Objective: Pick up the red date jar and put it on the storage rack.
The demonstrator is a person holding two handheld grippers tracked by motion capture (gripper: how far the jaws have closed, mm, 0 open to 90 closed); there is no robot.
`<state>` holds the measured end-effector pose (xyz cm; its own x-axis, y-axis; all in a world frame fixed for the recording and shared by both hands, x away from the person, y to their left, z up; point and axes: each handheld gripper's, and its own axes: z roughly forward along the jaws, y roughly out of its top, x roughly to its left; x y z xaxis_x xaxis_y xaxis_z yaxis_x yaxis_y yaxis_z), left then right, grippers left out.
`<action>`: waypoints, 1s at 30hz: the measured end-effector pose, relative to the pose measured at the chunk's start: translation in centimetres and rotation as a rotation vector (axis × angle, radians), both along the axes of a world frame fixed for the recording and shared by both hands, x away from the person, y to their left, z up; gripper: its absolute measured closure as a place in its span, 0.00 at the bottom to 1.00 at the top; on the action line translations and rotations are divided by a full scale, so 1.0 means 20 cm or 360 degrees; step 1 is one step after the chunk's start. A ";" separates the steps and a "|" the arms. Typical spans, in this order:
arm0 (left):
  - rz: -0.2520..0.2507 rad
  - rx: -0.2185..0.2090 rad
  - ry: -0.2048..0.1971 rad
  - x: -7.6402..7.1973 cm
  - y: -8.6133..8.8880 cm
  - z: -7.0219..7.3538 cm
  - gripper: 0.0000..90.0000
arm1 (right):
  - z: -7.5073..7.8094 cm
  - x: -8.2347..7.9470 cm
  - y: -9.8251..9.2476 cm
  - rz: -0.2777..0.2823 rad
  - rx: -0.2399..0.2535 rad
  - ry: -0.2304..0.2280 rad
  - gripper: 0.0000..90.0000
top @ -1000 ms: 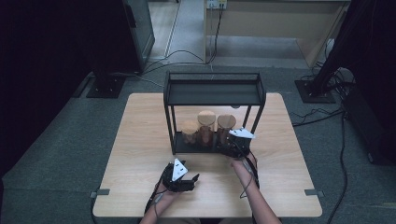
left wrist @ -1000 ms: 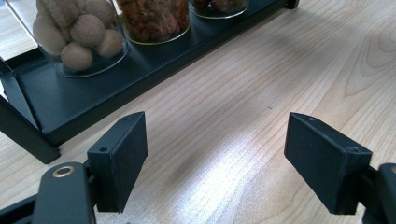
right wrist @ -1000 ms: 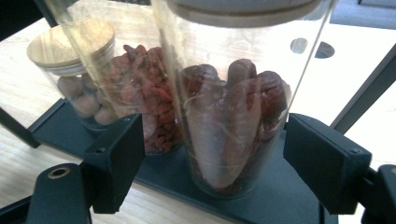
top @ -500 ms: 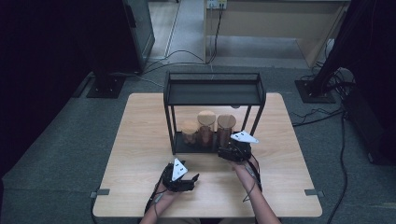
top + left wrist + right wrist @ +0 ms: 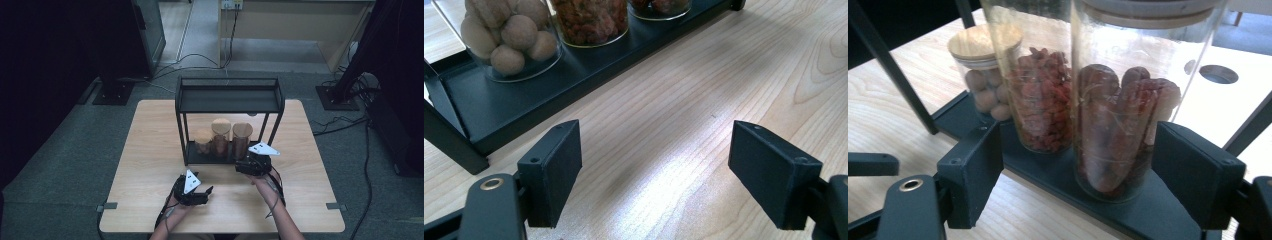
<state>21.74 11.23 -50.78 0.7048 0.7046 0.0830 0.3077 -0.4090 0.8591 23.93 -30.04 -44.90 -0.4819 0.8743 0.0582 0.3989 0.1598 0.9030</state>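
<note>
Black and flat-padded, stood spread apart on the right gripper point(image 5: 1078, 145), with a tall glass jar of red dates point(image 5: 1120, 130) framed in the gap and neither pad pressing it. Looked aimed low at that jar's wall, most likely to line up a grasp from the front. Kept the date jar upright at the right end of the lower shelf point(image 5: 1158, 215) of a black metal rack point(image 5: 227, 100), just beside a jar of goji berries point(image 5: 1043, 95). Farther left, held a shorter jar of walnuts point(image 5: 980, 75) with a wooden lid. Left the front of the rack open, probably why the approach came from the person's side.

Rested the left gripper point(image 5: 192, 189) near the table's front edge, well apart from the rack. Showed its jaws open too in the left gripper view, with nothing but bare wood between them; seemed parked out of the way.

Carried all this on a pale wooden table point(image 5: 150, 150), lit from above. Beyond it, showed grey carpet point(image 5: 60, 150), loose cables point(image 5: 200, 60) and dark stands in a dim room.
</note>
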 end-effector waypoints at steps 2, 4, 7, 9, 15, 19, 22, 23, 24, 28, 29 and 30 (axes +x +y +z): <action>0.0001 -0.0003 -0.0002 0.00 0.00 0.00 0.24 | 0.00 -0.01 -0.01 0.0019 0.0001 -0.0014 0.23; 0.0001 -0.0004 -0.0003 0.00 0.00 0.00 0.24 | -0.01 -0.02 -0.02 0.0040 0.0001 -0.0026 0.23; 0.0001 -0.0006 -0.0004 0.00 0.00 0.00 0.24 | -0.01 -0.03 -0.03 0.0060 0.0006 -0.0048 0.23; 0.0002 -0.0010 -0.0002 0.00 0.00 0.00 0.24 | -0.02 -0.04 -0.04 0.0074 0.0008 -0.0063 0.23; 0.0005 -0.0013 -0.0002 0.00 0.00 0.00 0.24 | -0.04 -0.08 -0.07 0.0130 0.0008 -0.0112 0.23; 0.0007 -0.0015 0.0000 0.00 0.00 0.00 0.24 | -0.06 -0.08 -0.09 0.0162 -0.0026 -0.0133 0.23; 0.0008 -0.0022 0.0001 0.00 0.01 -0.01 0.24 | -0.07 -0.09 -0.10 0.0175 -0.0005 -0.0134 0.23; 0.0008 -0.0022 0.0001 0.00 0.01 -0.01 0.24 | -0.07 -0.09 -0.10 0.0176 -0.0005 -0.0135 0.23; 0.0007 -0.0021 0.0002 0.00 0.01 0.00 0.24 | -0.06 -0.09 -0.11 0.0177 -0.0008 -0.0140 0.23; 0.0004 -0.0020 0.0003 0.00 0.01 0.00 0.24 | -0.06 -0.10 -0.11 0.0180 0.0001 -0.0139 0.23; 0.0005 -0.0021 0.0002 0.00 0.01 0.00 0.24 | -0.06 -0.10 -0.11 0.0180 -0.0003 -0.0143 0.23; 0.0005 -0.0021 0.0001 0.00 0.01 0.00 0.24 | -0.07 -0.10 -0.11 0.0178 -0.0006 -0.0144 0.23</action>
